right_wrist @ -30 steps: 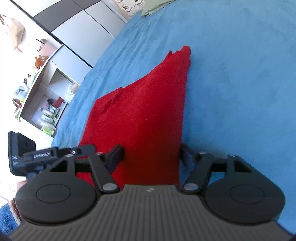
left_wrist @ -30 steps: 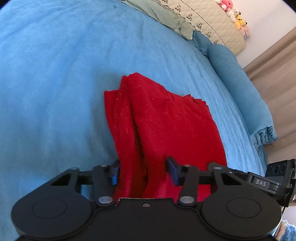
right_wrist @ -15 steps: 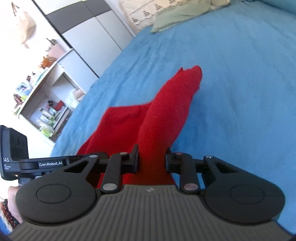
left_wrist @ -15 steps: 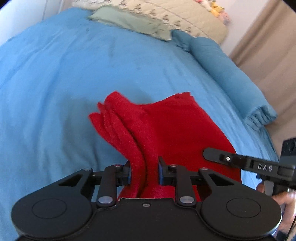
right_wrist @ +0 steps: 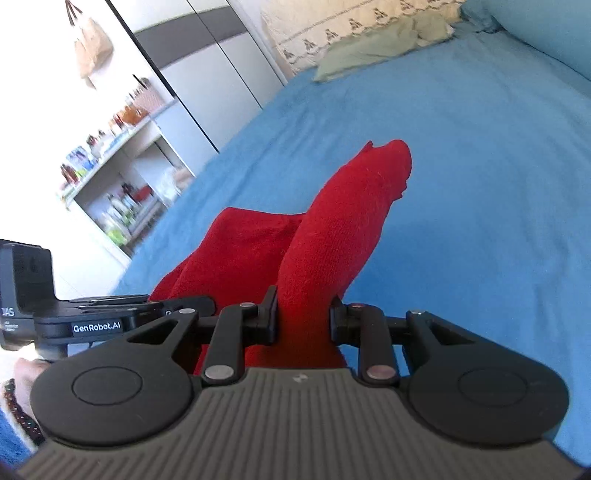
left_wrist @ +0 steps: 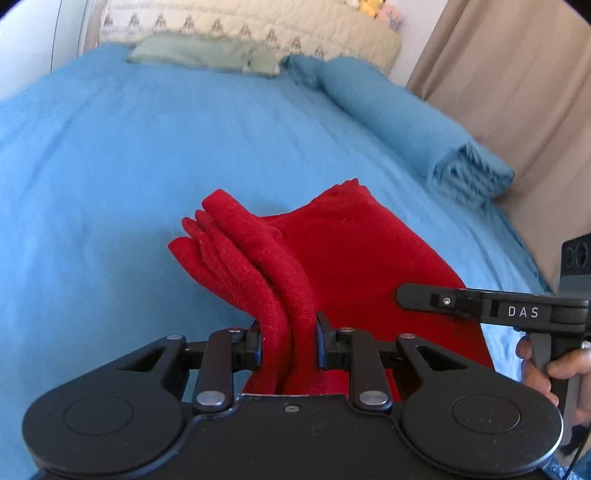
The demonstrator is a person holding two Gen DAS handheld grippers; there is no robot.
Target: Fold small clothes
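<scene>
Red knit fabric, a small garment (left_wrist: pixel 354 266), lies on a blue bedspread (left_wrist: pixel 110 166) with its near edge raised off the bed by both tools. From the left wrist view, the left gripper (left_wrist: pixel 289 343) has its two black fingers (left_wrist: pixel 254 345) pressed against a bunched roll of several layers of the garment, pinching it at the left corner, while the rest of the cloth spreads flat toward the right. From the right wrist view, the right gripper (right_wrist: pixel 303 317) likewise clamps a thick ridge of the same red cloth between its fingers (right_wrist: pixel 269 314); that ridge runs away from the camera and ends in a rumpled tip resting on the bedspread (right_wrist: pixel 480 166). Each tool shows in the other's picture at the side, held by a bare hand (left_wrist: pixel 554 369). At the head of the bed sit a pale green pillow (left_wrist: pixel 207 55), a cream quilted headboard cushion (left_wrist: pixel 258 26) and a rolled blue blanket (left_wrist: pixel 424 125). A beige curtain (left_wrist: pixel 517 92) hangs to the right, and a shelf of bottles (right_wrist: pixel 110 177) stands to the left.
</scene>
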